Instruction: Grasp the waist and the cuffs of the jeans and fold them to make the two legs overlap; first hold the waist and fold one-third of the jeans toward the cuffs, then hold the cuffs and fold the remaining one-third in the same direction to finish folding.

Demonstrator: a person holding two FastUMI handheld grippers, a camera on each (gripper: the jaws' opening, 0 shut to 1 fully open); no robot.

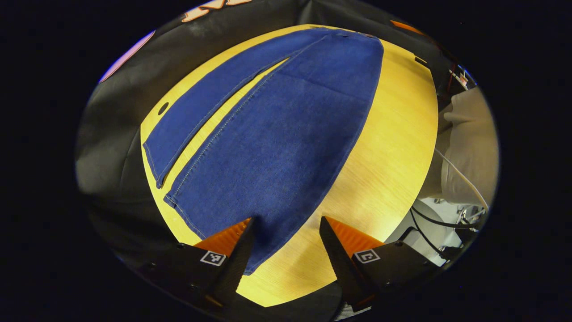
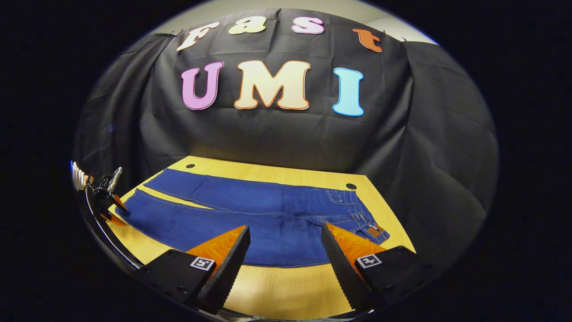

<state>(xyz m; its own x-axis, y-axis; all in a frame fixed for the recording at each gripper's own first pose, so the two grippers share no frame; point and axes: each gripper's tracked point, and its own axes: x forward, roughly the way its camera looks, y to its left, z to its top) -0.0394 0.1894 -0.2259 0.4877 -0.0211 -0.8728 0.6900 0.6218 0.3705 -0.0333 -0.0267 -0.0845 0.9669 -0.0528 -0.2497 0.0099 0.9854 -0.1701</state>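
Observation:
Blue jeans (image 1: 277,134) lie flat on the yellow wooden table (image 1: 393,147), both legs spread apart with a narrow gap between them. In the left gripper view my left gripper (image 1: 286,223) hangs open over the cuff end of the nearer leg, one finger over the denim, the other over bare wood. The right gripper view shows the jeans (image 2: 250,214) lengthwise, waist (image 2: 362,219) at the right with a brown patch. My right gripper (image 2: 285,232) is open above the table's near edge, close to the seat and waist. The left gripper (image 2: 111,205) appears small at the far left by the cuffs.
Black cloth walls stand behind and beside the table (image 2: 277,286). Two small dark holes (image 2: 351,186) mark the table's far corners. In the left gripper view, a person's light clothing (image 1: 469,152) and some cables (image 1: 447,219) lie past the table's right edge.

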